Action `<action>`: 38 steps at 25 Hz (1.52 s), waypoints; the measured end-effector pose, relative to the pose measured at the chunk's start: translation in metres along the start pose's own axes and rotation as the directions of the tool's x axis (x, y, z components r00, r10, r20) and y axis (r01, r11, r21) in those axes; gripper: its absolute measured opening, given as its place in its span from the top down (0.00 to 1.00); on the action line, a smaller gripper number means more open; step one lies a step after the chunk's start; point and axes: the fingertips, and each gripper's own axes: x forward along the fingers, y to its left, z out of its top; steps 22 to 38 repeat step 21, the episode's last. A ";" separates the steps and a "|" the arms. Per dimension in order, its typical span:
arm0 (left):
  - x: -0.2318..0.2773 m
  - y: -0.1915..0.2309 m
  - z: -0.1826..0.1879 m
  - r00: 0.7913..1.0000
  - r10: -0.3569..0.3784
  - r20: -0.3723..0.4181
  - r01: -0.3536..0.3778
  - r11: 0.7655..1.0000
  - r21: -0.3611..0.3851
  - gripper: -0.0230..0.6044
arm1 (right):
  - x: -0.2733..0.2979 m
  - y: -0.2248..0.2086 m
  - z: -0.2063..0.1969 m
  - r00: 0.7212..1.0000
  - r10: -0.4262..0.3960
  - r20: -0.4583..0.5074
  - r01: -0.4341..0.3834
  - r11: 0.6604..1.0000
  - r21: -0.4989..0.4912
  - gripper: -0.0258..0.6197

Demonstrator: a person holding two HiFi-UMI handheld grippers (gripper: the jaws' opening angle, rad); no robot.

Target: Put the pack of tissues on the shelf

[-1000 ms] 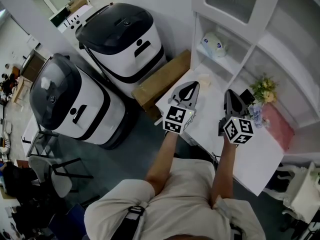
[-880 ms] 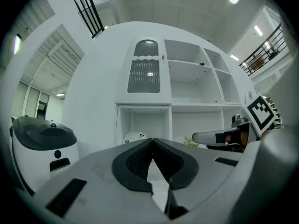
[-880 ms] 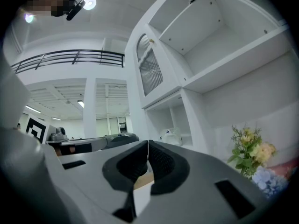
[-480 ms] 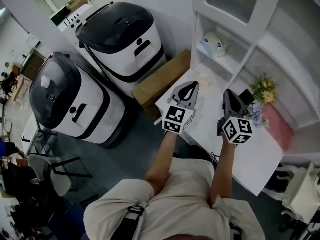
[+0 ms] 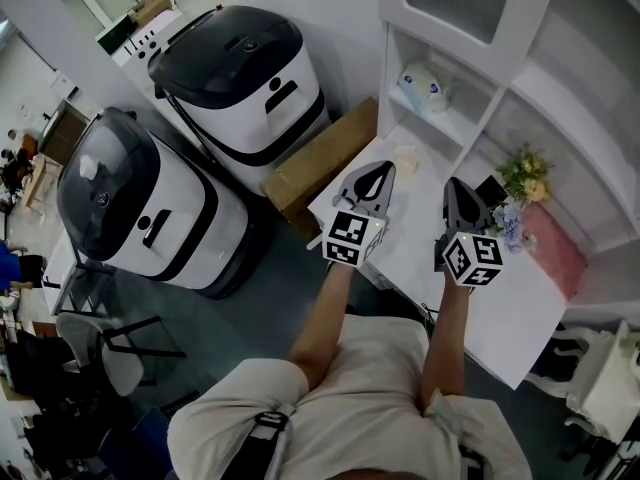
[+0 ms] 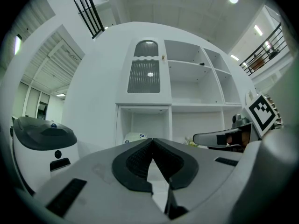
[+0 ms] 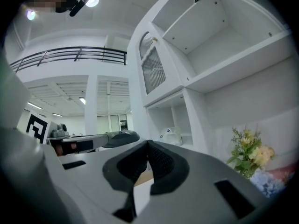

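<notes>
Pack of tissues (image 5: 424, 84) sits on shelf (image 5: 458, 129), beyond fingers (image 5: 372, 180).

Almost nothing moved. In the head view my left claw (image 5: 377, 171) and right claw (image 5: 455, 185) sit a hair further toward 9 o'clock, and the shelf (image 5: 455, 128) slid with them. The person in blue (image 5: 8, 264) at the far left edge shifted toward 12 o'clock.

- Left gripper (image 5: 374, 175) hovers over the table's (image 5: 418, 240) left edge. Its jaws are pressed together with nothing between them.
- Right gripper (image 5: 456, 186) is level with it, nearer the table's middle. Its jaws are also closed and empty.
- Left forearm (image 5: 322, 318) and right forearm (image 5: 446, 333) are bare and reach forward over the table's near edge, roughly parallel.
</notes>
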 end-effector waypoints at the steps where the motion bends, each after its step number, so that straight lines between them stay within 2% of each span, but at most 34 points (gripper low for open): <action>1: 0.000 0.000 0.000 1.000 0.000 0.000 0.000 1.000 0.000 0.95 | 0.000 0.000 0.000 1.000 0.000 -0.001 0.000 1.000 -0.002 0.86; 10: 0.001 0.000 -0.001 1.000 -0.002 -0.006 0.002 1.000 0.002 0.95 | 0.003 0.000 -0.002 1.000 -0.009 -0.020 0.008 0.999 -0.036 0.86; 38: 0.003 0.005 -0.002 1.000 -0.001 -0.009 0.001 1.000 0.007 0.95 | 0.008 0.000 0.000 1.000 -0.009 -0.015 0.008 0.999 -0.037 0.86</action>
